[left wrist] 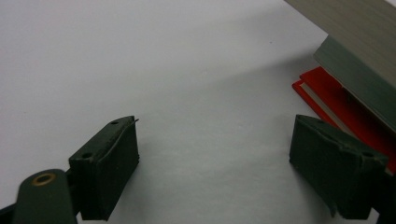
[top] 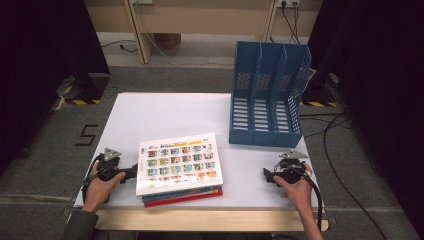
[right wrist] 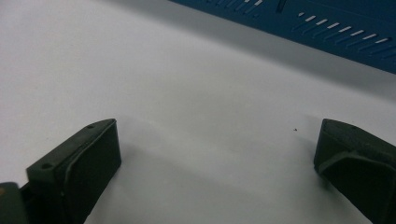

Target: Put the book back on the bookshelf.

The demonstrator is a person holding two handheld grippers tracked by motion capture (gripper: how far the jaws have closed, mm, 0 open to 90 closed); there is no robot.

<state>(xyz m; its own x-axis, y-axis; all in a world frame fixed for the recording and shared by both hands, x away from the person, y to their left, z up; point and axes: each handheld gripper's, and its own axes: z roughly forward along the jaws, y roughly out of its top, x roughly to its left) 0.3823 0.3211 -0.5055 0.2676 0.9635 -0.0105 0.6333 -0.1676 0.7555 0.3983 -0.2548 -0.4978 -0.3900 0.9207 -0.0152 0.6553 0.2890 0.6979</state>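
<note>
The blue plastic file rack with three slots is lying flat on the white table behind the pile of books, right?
Not quite. The blue plastic file rack with three slots is standing upright, not lying flat, as the high view shows. It does stand on the white table, farther back than the pile of books, off toward the right side.
</note>
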